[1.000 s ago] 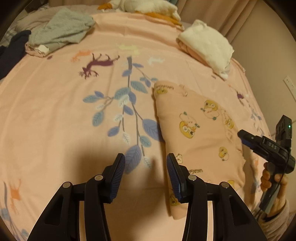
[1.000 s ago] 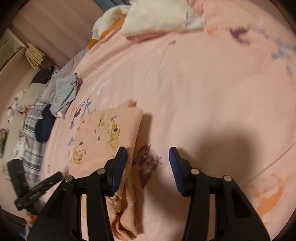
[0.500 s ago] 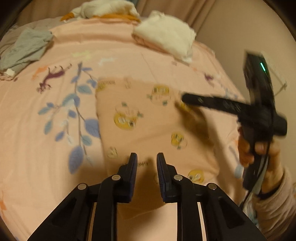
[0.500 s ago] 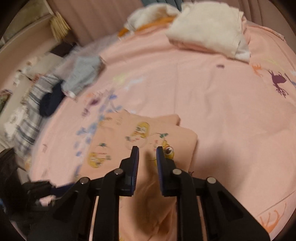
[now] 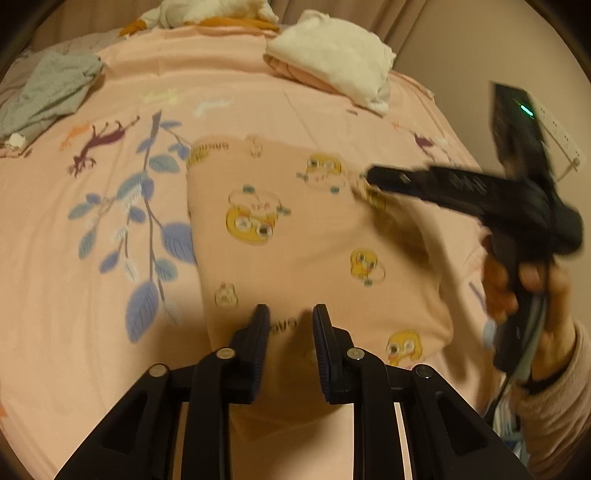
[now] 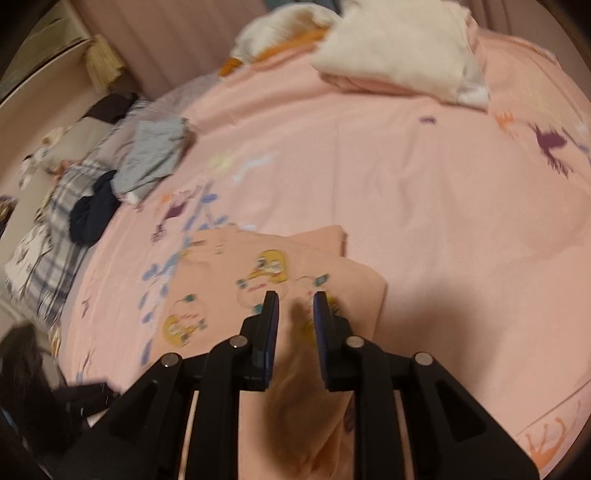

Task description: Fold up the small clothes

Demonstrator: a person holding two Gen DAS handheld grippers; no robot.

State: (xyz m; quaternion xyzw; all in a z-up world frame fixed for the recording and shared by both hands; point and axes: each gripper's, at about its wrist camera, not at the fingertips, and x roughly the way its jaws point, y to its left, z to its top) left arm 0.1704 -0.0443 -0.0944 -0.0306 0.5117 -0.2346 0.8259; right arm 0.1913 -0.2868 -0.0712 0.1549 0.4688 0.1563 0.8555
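Note:
A peach garment with yellow cartoon prints [image 5: 295, 236] lies folded on the pink bed sheet [image 5: 74, 314]; it also shows in the right wrist view [image 6: 236, 295]. My left gripper [image 5: 290, 321] is shut on the garment's near edge, with cloth bunched between its jaws. My right gripper [image 6: 295, 306] is shut on the garment's near right edge and lifts a fold of it. The right gripper also shows blurred at the right of the left wrist view [image 5: 373, 177].
A stack of folded white and pink clothes [image 5: 332, 62] lies at the far right of the bed. A grey garment [image 5: 51, 92] and dark clothes [image 6: 92, 214] lie at the far left. White and orange items [image 5: 210, 14] lie by the curtain.
Both grippers closed from wide open onto the garment's near edge and moved over it. The right gripper swung up and inward above the garment.

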